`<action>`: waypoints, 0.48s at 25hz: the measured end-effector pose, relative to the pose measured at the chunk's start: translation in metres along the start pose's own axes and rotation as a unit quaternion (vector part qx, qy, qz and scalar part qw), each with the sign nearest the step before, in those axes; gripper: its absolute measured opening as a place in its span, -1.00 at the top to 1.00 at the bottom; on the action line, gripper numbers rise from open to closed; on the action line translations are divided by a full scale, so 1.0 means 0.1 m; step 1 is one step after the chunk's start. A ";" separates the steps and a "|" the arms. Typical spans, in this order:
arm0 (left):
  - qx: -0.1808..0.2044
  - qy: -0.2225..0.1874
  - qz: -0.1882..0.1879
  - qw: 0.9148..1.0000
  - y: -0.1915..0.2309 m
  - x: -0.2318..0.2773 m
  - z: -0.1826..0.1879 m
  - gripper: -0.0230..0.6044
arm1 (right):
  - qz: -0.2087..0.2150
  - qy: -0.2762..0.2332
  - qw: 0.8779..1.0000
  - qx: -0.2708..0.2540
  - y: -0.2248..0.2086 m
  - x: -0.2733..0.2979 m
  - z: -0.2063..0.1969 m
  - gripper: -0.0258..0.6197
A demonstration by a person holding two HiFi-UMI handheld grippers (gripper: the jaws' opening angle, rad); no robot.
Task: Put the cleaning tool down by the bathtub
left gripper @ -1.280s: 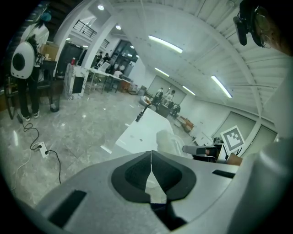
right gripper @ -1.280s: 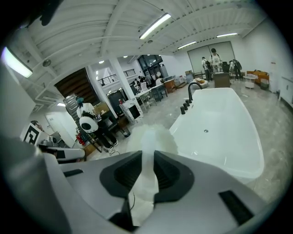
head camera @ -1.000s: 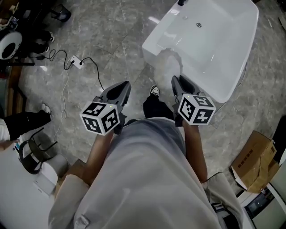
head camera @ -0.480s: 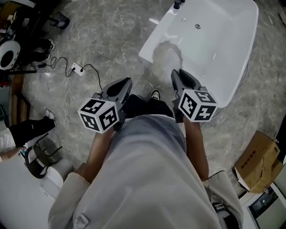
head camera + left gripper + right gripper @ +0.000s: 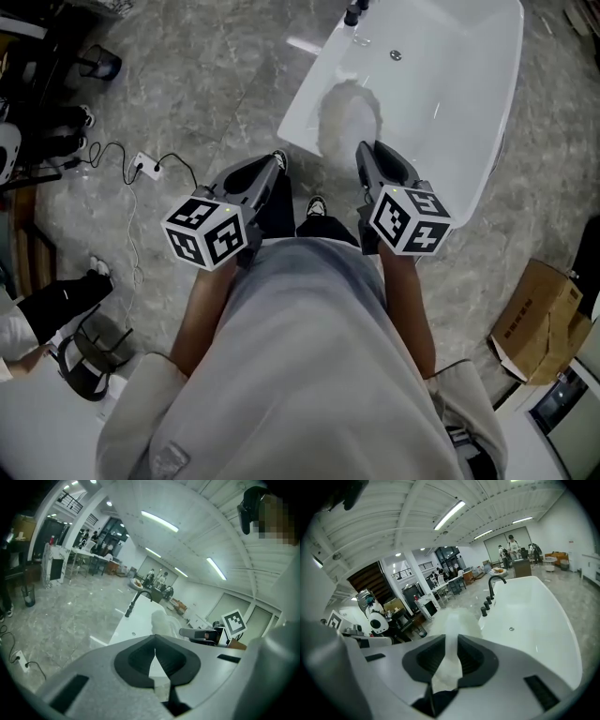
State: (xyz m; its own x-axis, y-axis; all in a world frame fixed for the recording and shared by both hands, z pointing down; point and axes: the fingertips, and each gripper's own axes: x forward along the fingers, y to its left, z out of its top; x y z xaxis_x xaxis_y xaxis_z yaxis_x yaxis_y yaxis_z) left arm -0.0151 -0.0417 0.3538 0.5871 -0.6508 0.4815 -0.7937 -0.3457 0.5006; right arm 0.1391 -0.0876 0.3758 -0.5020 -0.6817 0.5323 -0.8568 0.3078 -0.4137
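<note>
Seen from above, a grey marbled floor [image 5: 216, 84] is shown, with a white power strip [image 5: 142, 166] and its cable lying at the far left. The left gripper [image 5: 270, 171] is held out over the floor, just left of the person's shoe [image 5: 319, 203]. Its jaws are closed tip to tip, and nothing is held between them. To the right, the right gripper [image 5: 365, 152] is clamped on the cleaning tool [image 5: 347, 114], a pale, fluffy, cloth-like pad. The near end of the pad is pinched between the jaws, while the rest juts forward over the near rim of the bathtub [image 5: 450, 84]. The white tub is seen to be empty, with a dark faucet [image 5: 353, 13] at its far end. A cardboard box [image 5: 539, 319] is seen on the floor at the far right. The carrying step is judged to be in hand: the tool is at the tub but not yet set down. For the next move, the right gripper would need to be lowered beside the tub and its jaws opened only once the tool is supported, so that it is not dropped into the basin.
</note>
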 end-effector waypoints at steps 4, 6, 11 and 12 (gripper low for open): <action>0.018 0.008 -0.007 1.000 0.23 0.19 0.32 0.90 | -0.019 -0.004 1.000 0.007 -0.01 0.19 0.23 0.69; 0.023 0.014 -0.016 1.000 0.35 0.27 0.48 0.90 | -0.023 -0.010 1.000 0.012 0.02 0.30 0.36 0.69; 0.025 0.021 -0.038 0.999 0.64 0.46 0.82 0.90 | -0.043 -0.020 0.999 0.019 0.05 0.58 0.63 0.69; 0.027 0.022 -0.043 0.998 0.68 0.49 0.88 0.90 | -0.048 -0.023 0.998 0.021 0.05 0.63 0.68 0.69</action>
State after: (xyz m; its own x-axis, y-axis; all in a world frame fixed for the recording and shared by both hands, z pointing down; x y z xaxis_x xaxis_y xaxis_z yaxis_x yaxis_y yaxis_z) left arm -0.0539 -0.1569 0.3481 0.6592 -0.5870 0.4700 -0.7465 -0.4360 0.5026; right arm 0.1112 -0.1741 0.3563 -0.4110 -0.7371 0.5364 -0.8944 0.2121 -0.3939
